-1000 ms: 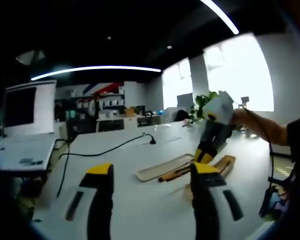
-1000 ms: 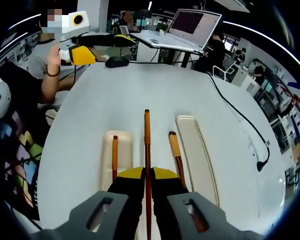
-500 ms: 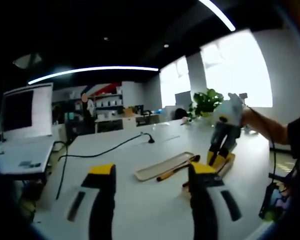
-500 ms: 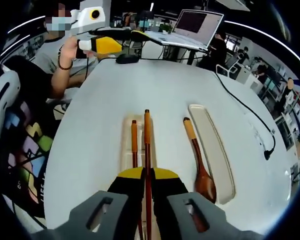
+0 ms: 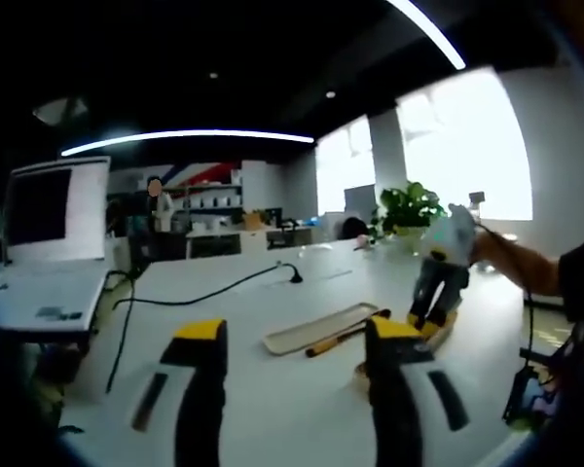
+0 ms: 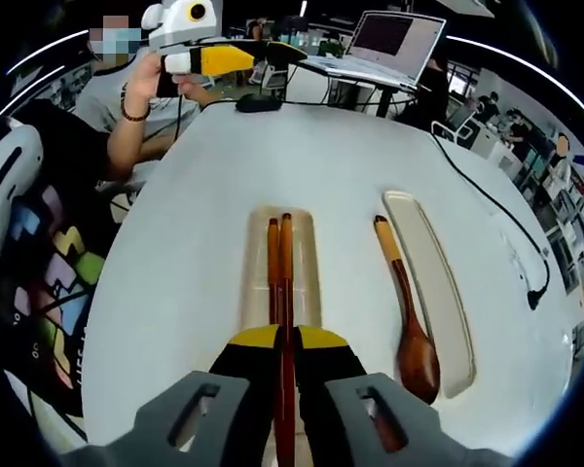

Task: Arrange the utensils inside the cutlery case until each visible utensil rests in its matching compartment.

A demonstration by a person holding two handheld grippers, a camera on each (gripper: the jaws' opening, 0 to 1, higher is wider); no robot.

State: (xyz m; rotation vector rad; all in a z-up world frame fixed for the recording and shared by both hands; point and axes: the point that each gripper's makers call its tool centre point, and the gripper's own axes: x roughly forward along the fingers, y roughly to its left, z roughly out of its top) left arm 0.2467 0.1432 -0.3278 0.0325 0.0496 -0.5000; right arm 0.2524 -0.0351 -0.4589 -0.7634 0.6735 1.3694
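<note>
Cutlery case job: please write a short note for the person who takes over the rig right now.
Right gripper: shut on a chopstick, held over the case.
Left gripper: open, holding nothing, raised away from the work.
Second chopstick: lying in the case beside the held one.
Wooden spoon: on the table, along the edge of the lid, not in the case.
Done: one chopstick placed.
Left: release the held chopstick beside its pair, then put the spoon in its compartment.

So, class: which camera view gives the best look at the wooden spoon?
The right gripper view: the wooden spoon lies in full from above, bowl and handle. In the left gripper view it is a thin, distant stick beside the pale tray.
</note>
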